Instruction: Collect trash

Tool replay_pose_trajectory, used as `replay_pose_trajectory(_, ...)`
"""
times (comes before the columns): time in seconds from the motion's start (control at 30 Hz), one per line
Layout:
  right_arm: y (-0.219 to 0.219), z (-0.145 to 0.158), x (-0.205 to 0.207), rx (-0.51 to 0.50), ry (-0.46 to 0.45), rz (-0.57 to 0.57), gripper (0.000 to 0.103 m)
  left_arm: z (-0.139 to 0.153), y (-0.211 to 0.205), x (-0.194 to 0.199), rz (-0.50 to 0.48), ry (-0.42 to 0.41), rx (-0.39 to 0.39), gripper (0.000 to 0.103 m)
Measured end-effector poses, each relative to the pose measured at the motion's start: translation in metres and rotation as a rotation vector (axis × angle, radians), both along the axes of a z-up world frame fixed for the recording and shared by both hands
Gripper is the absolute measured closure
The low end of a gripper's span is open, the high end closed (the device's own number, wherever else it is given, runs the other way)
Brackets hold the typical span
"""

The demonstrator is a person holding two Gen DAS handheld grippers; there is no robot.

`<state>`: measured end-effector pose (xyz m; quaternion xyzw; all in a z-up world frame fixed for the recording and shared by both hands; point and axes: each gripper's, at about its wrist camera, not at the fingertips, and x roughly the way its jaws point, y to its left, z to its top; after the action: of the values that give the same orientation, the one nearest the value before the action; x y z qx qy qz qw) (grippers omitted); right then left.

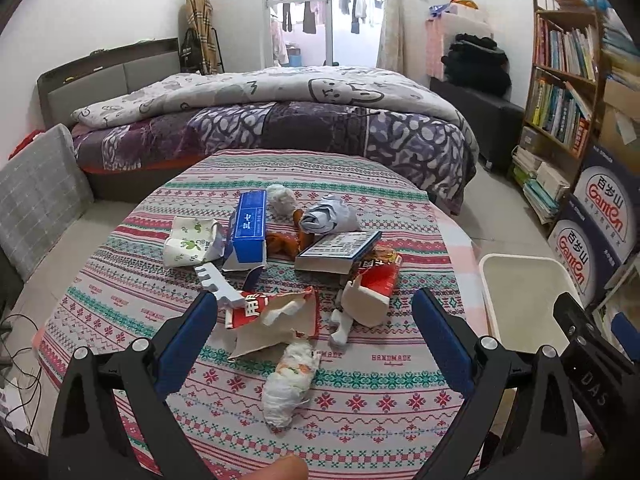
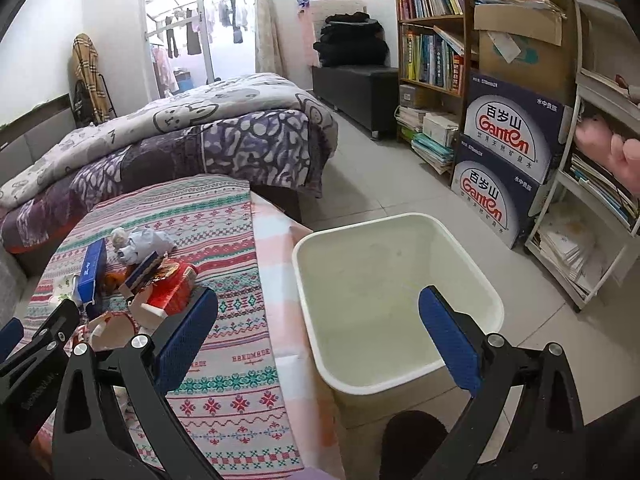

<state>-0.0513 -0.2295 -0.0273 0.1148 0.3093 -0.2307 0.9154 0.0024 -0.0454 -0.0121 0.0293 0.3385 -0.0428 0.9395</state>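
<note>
Zero collected: bin (image 2: 400,300) empty, trash (image 1: 276,316) all on counter (image 1: 360,412), both grippers' jaws wide open, holding nothing

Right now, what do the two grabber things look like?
Both the left gripper and the right gripper have black, angular plastic arms with silver bolts. Their fingers wear flat blue textured pads. Pale lettering runs along the black body of each.

Daylight floods through the balcony door (image 1: 298,12), blown out white; the room is evenly bright, shadows soft, fisheye edges bent and dark-cornered.
</note>
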Motion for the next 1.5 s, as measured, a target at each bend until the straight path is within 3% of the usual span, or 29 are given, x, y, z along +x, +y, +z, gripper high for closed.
replay_pose_trajectory(0.93, -0.005, -0.003, -0.001, 0.022, 0.010, 0.000, 0.007, -0.004, -0.005, 0.002, -0.017, 0.019, -0.007, 0.008)
replay_pose_trajectory(1.13, -0.006, 0.007, 0.015, 0.192, 0.070, 0.046, 0.007, 0.004, 0.014, 0.030, 0.007, 0.147, -0.035, 0.008)
replay_pose_trajectory(1.27, 0.006, 0.023, 0.037, 0.219, 0.143, 0.145, 0.007, -0.003, 0.054, 0.077, 0.056, 0.375, -0.079, 0.008)
replay_pose_trajectory(1.33, 0.012, 0.030, 0.048, 0.223, 0.167, 0.190, 0.007, -0.018, 0.088, 0.103, 0.110, 0.522, -0.169, 0.008)
replay_pose_trajectory(1.5, 0.023, 0.022, 0.082, 0.301, 0.253, 0.289, 0.007, -0.048, 0.132, 0.141, 0.201, 0.672, -0.235, 0.009)
